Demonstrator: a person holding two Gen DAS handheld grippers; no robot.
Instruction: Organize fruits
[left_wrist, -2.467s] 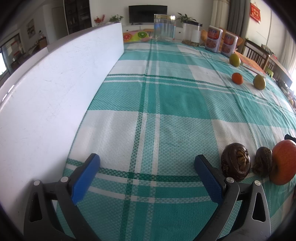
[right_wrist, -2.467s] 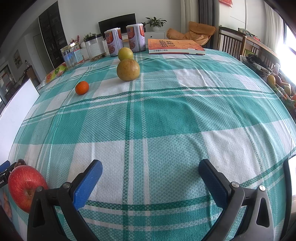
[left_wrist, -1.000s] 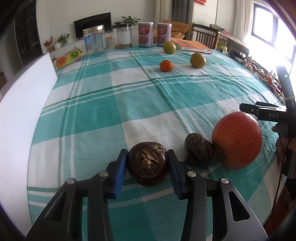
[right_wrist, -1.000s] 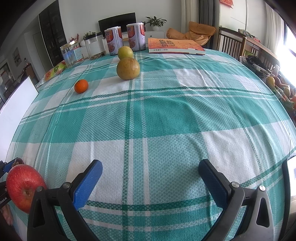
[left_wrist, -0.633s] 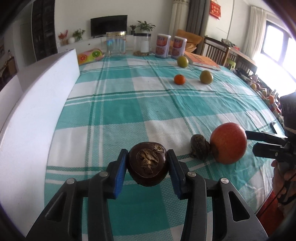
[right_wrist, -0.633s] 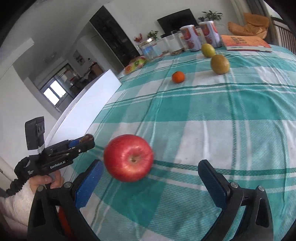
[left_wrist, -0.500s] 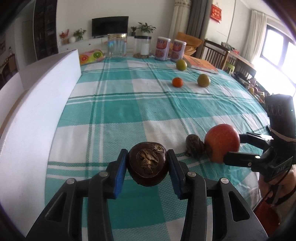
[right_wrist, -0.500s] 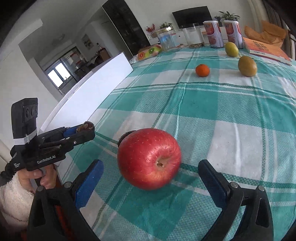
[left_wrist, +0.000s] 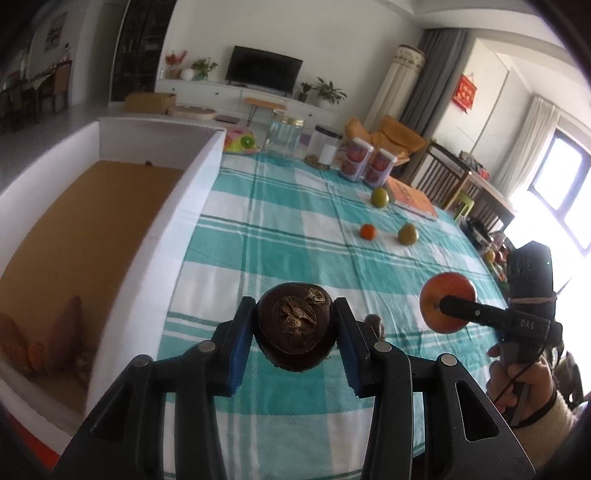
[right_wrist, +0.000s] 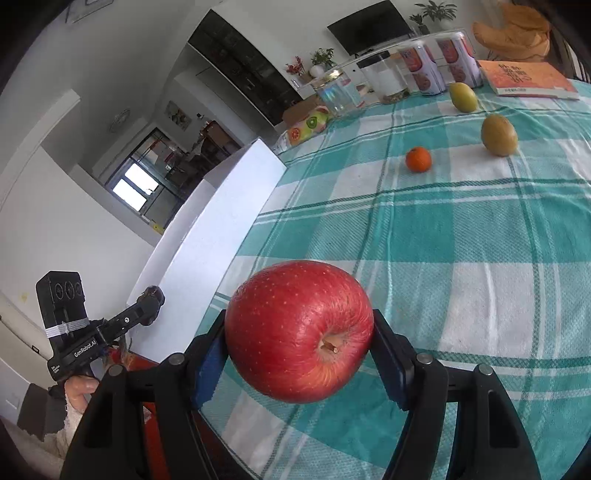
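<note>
My left gripper (left_wrist: 295, 326) is shut on a dark brown round fruit (left_wrist: 295, 332) and holds it above the checked tablecloth, beside the white box (left_wrist: 184, 184). A second dark fruit (left_wrist: 373, 325) lies on the cloth just behind the right finger. A red apple (right_wrist: 299, 350) sits between the jaws of my right gripper (right_wrist: 299, 354), which are closing. Both pads press its sides and it hangs clear of the cloth. In the left wrist view the same apple (left_wrist: 448, 290) shows at the right, carried by a hand.
Farther back on the cloth lie a small orange (right_wrist: 418, 159) and two yellow-green fruits (right_wrist: 498, 134) (right_wrist: 463, 96). Behind them are cans, glass jars and an orange book (right_wrist: 528, 79). The box has a brown floor with some brownish items (left_wrist: 62, 332) at its near end.
My right gripper swung left to the apple, closed round it and lifted it. The left gripper rose with the dark fruit, and the inside of the box came into view.
</note>
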